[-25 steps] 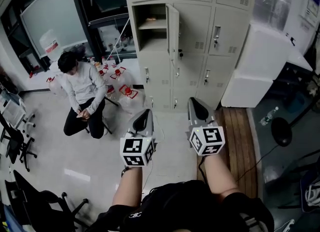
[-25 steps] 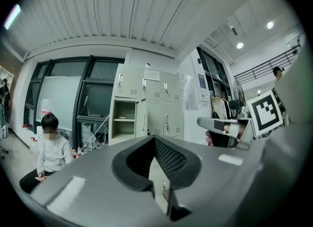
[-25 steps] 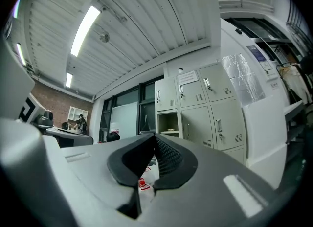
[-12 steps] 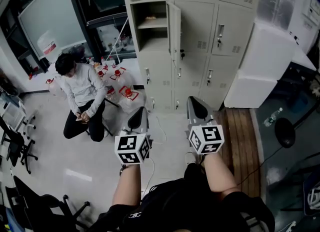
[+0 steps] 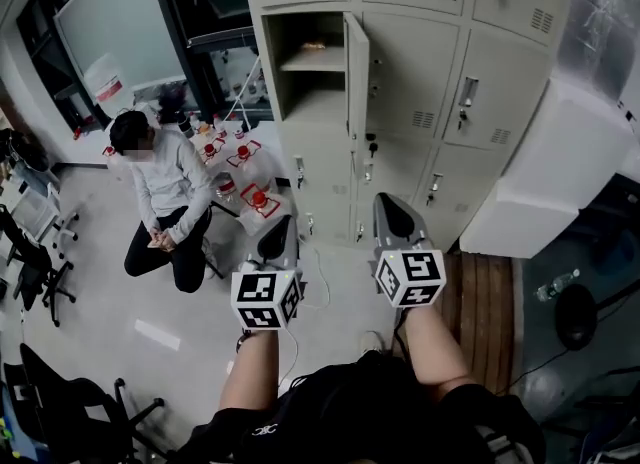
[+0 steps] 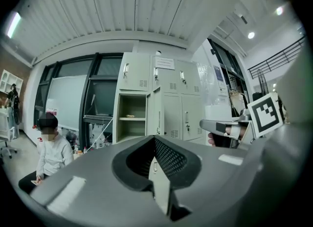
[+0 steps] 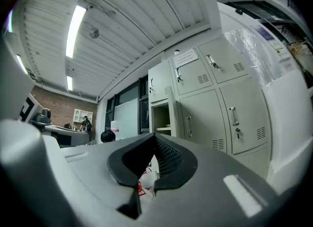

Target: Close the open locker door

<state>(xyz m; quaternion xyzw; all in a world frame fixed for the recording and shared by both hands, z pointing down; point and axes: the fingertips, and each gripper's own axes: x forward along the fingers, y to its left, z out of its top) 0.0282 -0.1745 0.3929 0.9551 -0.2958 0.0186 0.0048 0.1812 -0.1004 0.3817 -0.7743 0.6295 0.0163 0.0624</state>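
Now the open locker door (image 5: 357, 62) at twelve o'clock stands nearer than before, not yet reachable; left gripper (image 5: 282, 226) and right gripper (image 5: 392, 204) have jaws together, empty.

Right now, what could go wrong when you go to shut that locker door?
The open door shows only its thin edge, so the shut right gripper might slip off it. Walking closer, a foot could knock the red-capped bottles by the seated person.

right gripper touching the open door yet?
No, the right gripper hangs over the floor, well short of the open locker door.
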